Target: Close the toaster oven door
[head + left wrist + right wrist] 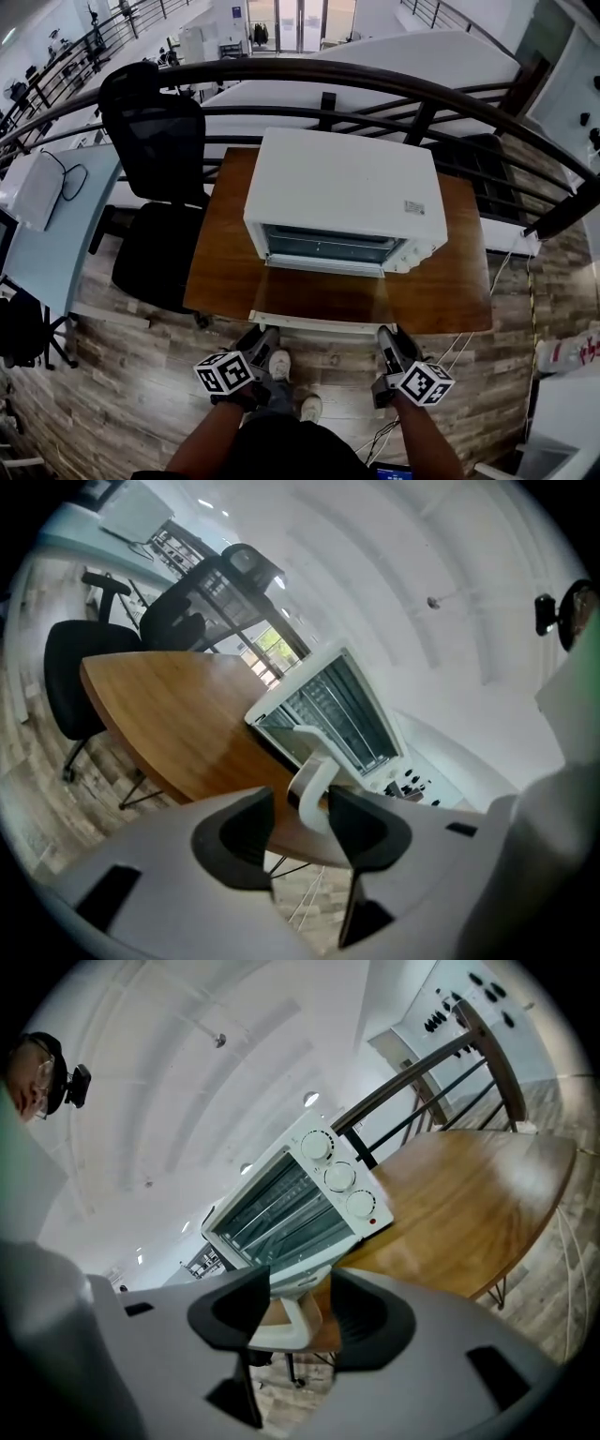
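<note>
A: Task status?

B: Not done. The toaster oven (342, 187) sits on the wooden bench (220, 253), and its glass door (323, 295) is folded fully down, lying flat toward the person. The racks inside show.

A: Grippers?

B: Both are at the bench's front edge, by the white handle (319, 324) on the door's outer rim. The left gripper (264, 337) is at the handle's left end and the right gripper (387, 339) at its right end.

A: Holding it?

B: Doesn't look like it. In the left gripper view the jaws stand apart with the handle's end post (314, 785) between them: close to the right jaw, clear gap to the left one. The right gripper view is much the same, jaws spread and the handle bracket (281, 1321) in the gap, not pinched. Whether either pad touches, can't tell.

A: So progress?

B: My read is that the approach is finished and the closing itself hasn't begun. What's left: lift the handle and swing the door up until it seats against the oven front.
</note>
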`<state>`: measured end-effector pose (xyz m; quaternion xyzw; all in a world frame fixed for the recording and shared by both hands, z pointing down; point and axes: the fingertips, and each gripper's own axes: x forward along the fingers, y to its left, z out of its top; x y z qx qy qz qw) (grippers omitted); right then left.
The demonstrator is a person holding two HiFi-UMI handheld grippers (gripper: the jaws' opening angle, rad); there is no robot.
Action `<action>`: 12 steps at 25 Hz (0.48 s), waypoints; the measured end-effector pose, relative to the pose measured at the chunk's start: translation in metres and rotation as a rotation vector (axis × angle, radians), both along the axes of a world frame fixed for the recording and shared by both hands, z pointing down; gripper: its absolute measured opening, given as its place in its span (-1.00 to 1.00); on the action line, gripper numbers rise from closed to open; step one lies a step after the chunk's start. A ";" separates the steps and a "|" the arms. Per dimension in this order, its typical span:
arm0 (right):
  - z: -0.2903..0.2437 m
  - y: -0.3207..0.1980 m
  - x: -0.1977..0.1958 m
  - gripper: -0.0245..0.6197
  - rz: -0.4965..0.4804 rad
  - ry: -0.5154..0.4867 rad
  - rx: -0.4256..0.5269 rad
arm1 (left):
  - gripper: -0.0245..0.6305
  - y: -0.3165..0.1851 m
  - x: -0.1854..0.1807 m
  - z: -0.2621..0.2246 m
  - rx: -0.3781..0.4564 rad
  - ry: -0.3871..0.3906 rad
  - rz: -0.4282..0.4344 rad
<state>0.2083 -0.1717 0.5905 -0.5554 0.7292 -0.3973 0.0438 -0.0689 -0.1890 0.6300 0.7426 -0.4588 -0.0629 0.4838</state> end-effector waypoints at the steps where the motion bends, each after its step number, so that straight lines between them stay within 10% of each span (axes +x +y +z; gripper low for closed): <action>1: -0.001 0.000 0.000 -0.29 0.001 -0.002 0.000 | -0.40 -0.003 0.002 -0.002 -0.002 0.015 -0.001; 12: -0.035 -0.025 0.005 -0.25 0.028 0.025 0.086 | -0.51 -0.026 0.003 -0.038 0.042 0.089 0.002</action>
